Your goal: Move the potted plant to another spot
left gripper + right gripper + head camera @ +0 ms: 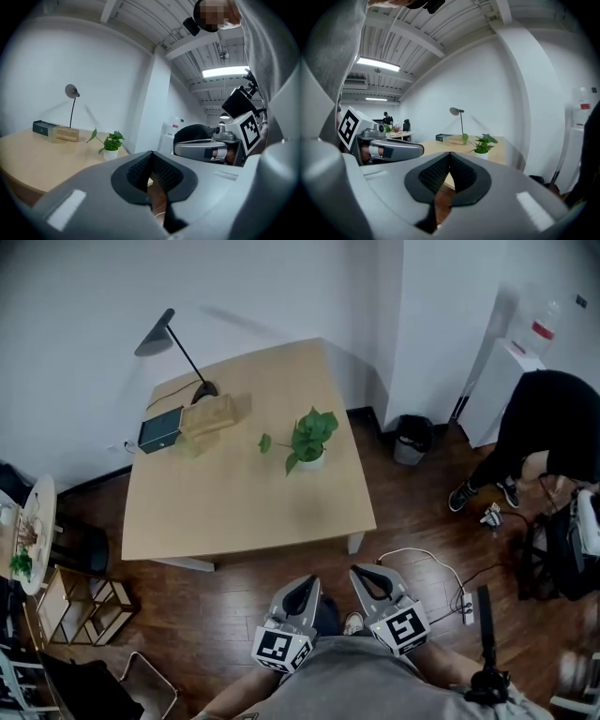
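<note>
Potted plant point(307, 442), small and leafy in a white pot, is standing untouched on the pale wooden table point(234, 507). It is sitting well ahead of both claws, beyond the table's near edge. The left claw point(302, 589) and the right claw point(370, 577) are hovering side by side close to the person's body, over the dark floor and short of the table. Each is pointing almost level toward the plant. Both are pressing their jaws together with nothing between them. The task seems to be just starting, with the approach yet to be made. Next, one claw probably needs to be travelling forward over the tabletop and opening wide enough to be closing round the white pot, below the trailing leaves, and keeping it upright.
</note>
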Demonstrator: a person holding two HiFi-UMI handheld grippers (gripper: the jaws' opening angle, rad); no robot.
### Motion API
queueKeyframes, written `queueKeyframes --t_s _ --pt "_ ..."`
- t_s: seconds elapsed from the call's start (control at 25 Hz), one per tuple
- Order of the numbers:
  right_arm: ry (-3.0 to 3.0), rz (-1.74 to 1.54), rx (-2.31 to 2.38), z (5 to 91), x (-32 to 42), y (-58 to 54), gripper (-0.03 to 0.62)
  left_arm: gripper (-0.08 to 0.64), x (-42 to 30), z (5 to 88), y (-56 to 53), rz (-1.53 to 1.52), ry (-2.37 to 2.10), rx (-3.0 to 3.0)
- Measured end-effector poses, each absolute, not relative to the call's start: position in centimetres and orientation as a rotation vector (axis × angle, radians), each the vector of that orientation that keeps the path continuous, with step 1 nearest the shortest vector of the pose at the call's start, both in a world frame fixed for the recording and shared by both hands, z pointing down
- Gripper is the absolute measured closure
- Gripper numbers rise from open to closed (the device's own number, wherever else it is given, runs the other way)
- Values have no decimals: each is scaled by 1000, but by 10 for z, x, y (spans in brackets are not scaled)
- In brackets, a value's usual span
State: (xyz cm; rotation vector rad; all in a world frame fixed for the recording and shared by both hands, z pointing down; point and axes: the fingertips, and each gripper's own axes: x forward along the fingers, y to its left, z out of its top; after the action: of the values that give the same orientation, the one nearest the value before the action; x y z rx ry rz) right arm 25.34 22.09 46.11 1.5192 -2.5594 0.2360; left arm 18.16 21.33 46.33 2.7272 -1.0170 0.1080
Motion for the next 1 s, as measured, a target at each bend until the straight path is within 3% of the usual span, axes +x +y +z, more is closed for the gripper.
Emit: queueKeyframes --t_s 0.68,1.0 --pt "-2392 275 1731 464 264 41 586 566 182 470 15 123 -856 2752" --pt "-2390 292 1676 474 280 -1 586 566 199 481 -26 143 -898 2713"
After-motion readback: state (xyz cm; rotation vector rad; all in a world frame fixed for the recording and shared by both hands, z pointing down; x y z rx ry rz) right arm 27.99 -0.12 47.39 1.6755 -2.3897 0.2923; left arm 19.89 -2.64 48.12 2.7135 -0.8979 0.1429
